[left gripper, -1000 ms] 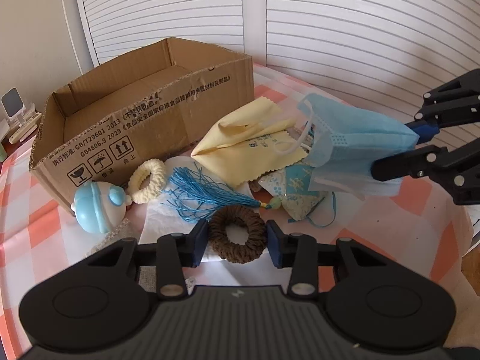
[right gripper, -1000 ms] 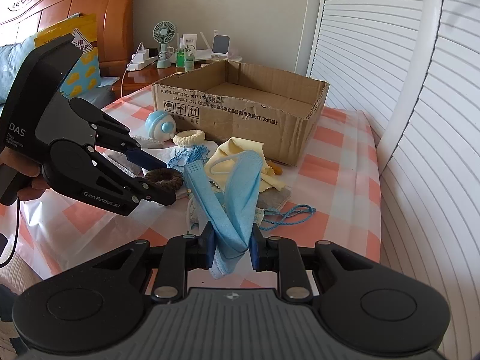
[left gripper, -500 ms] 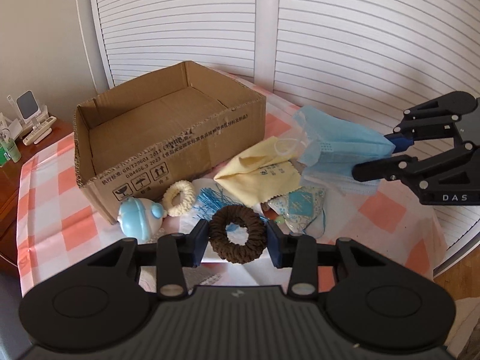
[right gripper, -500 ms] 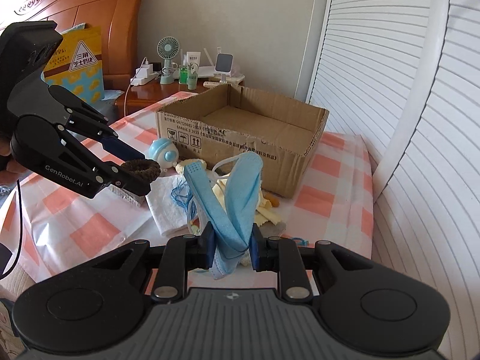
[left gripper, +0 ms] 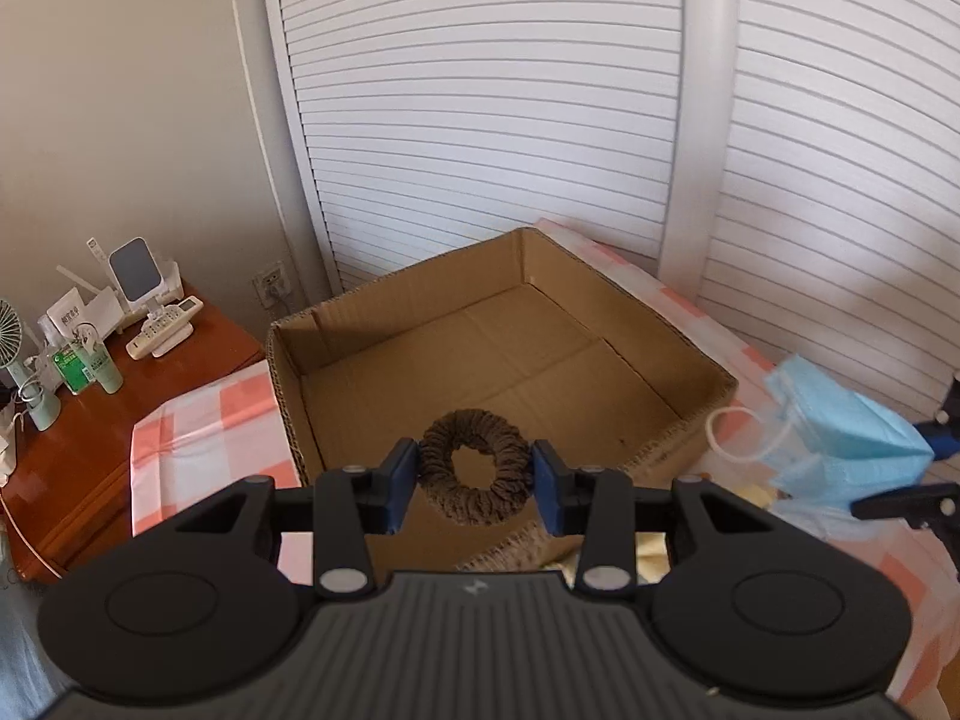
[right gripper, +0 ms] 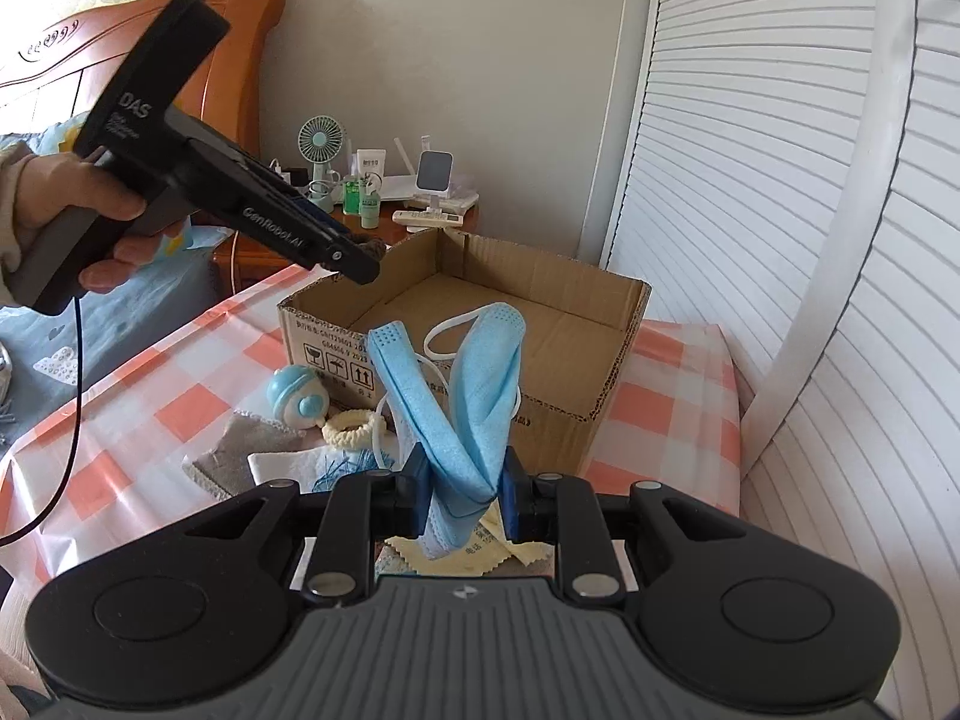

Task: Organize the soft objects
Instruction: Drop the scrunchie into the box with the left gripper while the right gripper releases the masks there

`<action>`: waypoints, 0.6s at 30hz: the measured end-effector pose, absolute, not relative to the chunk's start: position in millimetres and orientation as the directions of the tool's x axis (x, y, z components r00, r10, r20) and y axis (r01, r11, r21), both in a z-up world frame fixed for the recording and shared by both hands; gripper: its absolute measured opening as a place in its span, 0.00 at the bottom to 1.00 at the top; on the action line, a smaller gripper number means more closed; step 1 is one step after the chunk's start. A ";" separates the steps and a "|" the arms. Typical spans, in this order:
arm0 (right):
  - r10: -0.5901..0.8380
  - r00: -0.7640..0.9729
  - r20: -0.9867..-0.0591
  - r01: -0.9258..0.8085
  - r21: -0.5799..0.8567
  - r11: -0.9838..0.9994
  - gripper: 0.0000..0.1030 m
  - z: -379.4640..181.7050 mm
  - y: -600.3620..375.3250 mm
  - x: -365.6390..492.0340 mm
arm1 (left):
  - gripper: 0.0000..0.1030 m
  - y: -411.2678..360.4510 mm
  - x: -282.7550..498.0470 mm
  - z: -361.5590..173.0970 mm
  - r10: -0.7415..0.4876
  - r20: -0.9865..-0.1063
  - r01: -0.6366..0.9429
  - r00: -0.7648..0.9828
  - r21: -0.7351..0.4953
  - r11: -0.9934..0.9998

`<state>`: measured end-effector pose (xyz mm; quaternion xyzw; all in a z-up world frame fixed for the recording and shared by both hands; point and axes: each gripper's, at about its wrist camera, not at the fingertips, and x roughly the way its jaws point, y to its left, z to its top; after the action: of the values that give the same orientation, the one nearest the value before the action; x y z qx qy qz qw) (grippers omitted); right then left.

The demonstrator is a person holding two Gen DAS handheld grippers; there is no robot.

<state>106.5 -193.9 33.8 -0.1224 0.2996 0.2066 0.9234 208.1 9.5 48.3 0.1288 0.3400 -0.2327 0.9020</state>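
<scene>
My left gripper [left gripper: 474, 474] is shut on a brown knitted scrunchie [left gripper: 475, 468] and holds it in the air over the near-left edge of the open cardboard box [left gripper: 600, 372]. In the right wrist view the left gripper [right gripper: 360, 261] shows above the box's left corner [right gripper: 288, 306]. My right gripper [right gripper: 461, 489] is shut on a blue face mask [right gripper: 462, 396], held above the table in front of the box. The mask also shows at the right of the left wrist view [left gripper: 840, 438]. The box looks empty inside.
On the checked tablecloth [right gripper: 150, 396] in front of the box lie a blue round toy [right gripper: 297, 399], a cream scrunchie [right gripper: 351, 426], a grey cloth [right gripper: 234, 462] and a yellow cloth [right gripper: 480, 558]. A wooden nightstand [left gripper: 120, 396] with small items stands left. White slatted doors [left gripper: 480, 120] stand behind.
Both grippers have lifted and moved toward the box. The left gripper carried the brown scrunchie from the table up over the box edge. The right gripper rose with the mask.
</scene>
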 end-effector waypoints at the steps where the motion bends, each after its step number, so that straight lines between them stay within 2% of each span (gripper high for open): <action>1: 0.308 0.735 -0.604 -0.453 -0.100 0.886 0.25 33.9 -194.3 110.5 | 0.39 9.8 219.2 48.9 -0.322 -0.674 0.495 0.665 0.075 0.866; 7: 0.297 0.741 -0.603 -0.439 -0.098 0.893 0.25 35.4 -197.0 130.5 | 0.40 8.0 284.8 42.7 -0.252 -0.693 0.432 0.675 0.094 0.897; 8: 0.296 0.741 -0.603 -0.437 -0.098 0.894 0.25 35.2 -197.5 132.9 | 0.51 9.6 293.8 40.3 -0.241 -0.697 0.419 0.676 0.094 0.903; 9: 0.292 0.742 -0.603 -0.432 -0.098 0.897 0.25 34.9 -198.0 136.1 | 0.73 9.6 302.9 38.4 -0.232 -0.699 0.408 0.676 0.094 0.908; 11: 0.286 0.741 -0.608 -0.427 -0.097 0.899 0.25 33.8 -198.7 141.1 | 0.93 9.2 321.5 33.9 -0.208 -0.700 0.386 0.683 0.104 0.917; 14: 0.277 0.740 -0.613 -0.421 -0.100 0.902 0.25 32.4 -198.8 145.5 | 0.93 9.2 338.2 27.9 -0.162 -0.692 0.337 0.703 0.124 0.933; 18: 0.266 0.736 -0.622 -0.414 -0.104 0.904 0.25 31.6 -196.2 152.0 | 0.93 12.1 338.8 25.2 -0.184 -0.690 0.348 0.700 0.105 0.932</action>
<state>152.0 -196.2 31.6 -0.1186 0.3130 0.1840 0.9242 338.8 12.1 25.2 0.1142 0.3589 -0.1452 0.9149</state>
